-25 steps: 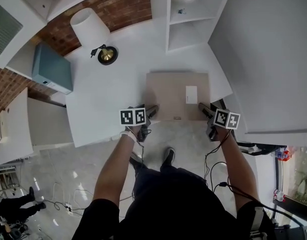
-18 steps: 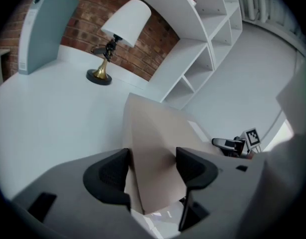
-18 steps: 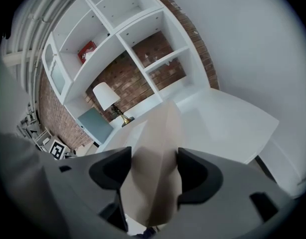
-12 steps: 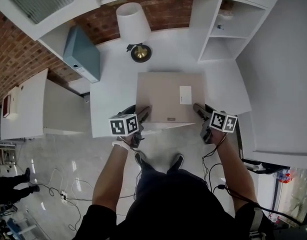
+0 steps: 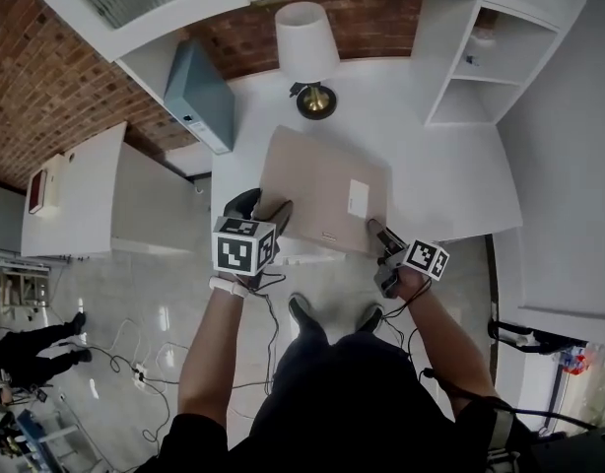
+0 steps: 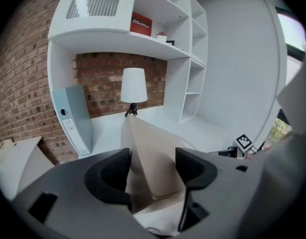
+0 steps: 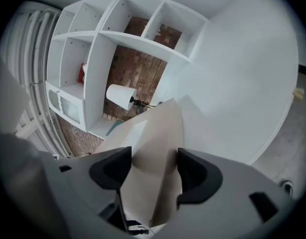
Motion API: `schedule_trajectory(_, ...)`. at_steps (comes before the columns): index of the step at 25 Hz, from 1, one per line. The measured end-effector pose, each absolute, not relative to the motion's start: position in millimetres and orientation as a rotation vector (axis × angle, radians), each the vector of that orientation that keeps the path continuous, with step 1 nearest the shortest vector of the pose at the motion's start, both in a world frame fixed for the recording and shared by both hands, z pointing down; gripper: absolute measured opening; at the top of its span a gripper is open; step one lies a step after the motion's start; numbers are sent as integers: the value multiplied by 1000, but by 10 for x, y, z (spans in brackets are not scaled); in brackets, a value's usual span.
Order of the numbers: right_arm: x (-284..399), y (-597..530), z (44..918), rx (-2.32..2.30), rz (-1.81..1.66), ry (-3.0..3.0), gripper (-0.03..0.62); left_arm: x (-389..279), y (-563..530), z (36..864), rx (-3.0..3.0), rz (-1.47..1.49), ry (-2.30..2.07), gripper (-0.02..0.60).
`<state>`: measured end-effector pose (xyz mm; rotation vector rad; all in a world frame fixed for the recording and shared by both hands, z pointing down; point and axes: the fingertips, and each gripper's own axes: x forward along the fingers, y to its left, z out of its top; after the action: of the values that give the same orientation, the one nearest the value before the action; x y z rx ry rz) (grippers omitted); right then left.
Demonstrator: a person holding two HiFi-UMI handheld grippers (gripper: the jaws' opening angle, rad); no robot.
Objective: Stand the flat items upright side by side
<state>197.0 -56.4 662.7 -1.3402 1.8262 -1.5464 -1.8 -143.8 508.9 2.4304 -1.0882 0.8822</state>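
White worktop (image 5: 431,180) is seen. Its brown box (image 5: 322,190) is held by the left hand-held gripper (image 5: 268,211) at 7 o'clock and the right hand-held gripper (image 5: 374,228) at 5.

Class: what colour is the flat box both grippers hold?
The box is tan; head view shows it best.

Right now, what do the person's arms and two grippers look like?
Both the left gripper and right gripper are grey bodies with black jaws, each topped by a white cube carrying black square markers. Black cables trail from both. The person wears a black short-sleeved top and a white band on the left wrist.
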Motion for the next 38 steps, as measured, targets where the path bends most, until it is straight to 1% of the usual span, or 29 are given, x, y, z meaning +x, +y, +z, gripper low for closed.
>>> schedule_trajectory(6, 1733, -454, 6849, -1325, -1594, 1901, 281, 10, -1449, 5029, 2458, 874, -1121, 265)
schedule_trajectory(10, 1774, -458, 6836, -1353, -1584, 1917, 281, 73, -1389, 4957, 2487, 893, -1139, 265)
schedule_trajectory(15, 1889, -444, 6799, -1465, -1530, 2062, 287, 360, -1258, 4700, 2585, 882, -1069, 265)
schedule_trajectory(18, 1950, -449, 6754, -1576, -1462, 2210, 265, 601, -1141, 4486, 2656, 872, -1005, 250)
schedule_trajectory(19, 1969, -448, 6743, -1611, -1441, 2258, 250, 702, -1089, 4415, 2683, 873, -977, 241)
schedule_trajectory(21, 2007, -442, 6702, -1678, -1389, 2362, 196, 925, -959, 4302, 2739, 910, -915, 236)
schedule_trajectory(23, 2052, -417, 6653, -1728, -1326, 2482, 179, 1141, -813, 4234, 2792, 973, -865, 236)
schedule_trajectory(24, 2071, -393, 6626, -1732, -1296, 2539, 183, 1244, -743, 4207, 2815, 1000, -844, 236)
schedule_trajectory(28, 2074, -183, 6451, -1651, -1168, 2721, 269, 1650, -476, 4101, 2886, 1004, -729, 236)
schedule_trajectory(31, 2000, -43, 6106, -1641, -893, 2864, 349, 1876, -311, 4035, 2907, 960, -670, 236)
schedule_trajectory(33, 1939, -22, 5885, -1670, -684, 2919, 375, 1970, -247, 3991, 2898, 890, -659, 236)
schedule_trajectory(34, 1896, -26, 5793, -1665, -625, 2920, 431, 2007, -229, 3963, 2892, 840, -662, 236)
schedule_trajectory(38, 1773, -84, 5581, -1682, -559, 2853, 476, 2085, -189, 3891, 2911, 703, -742, 236)
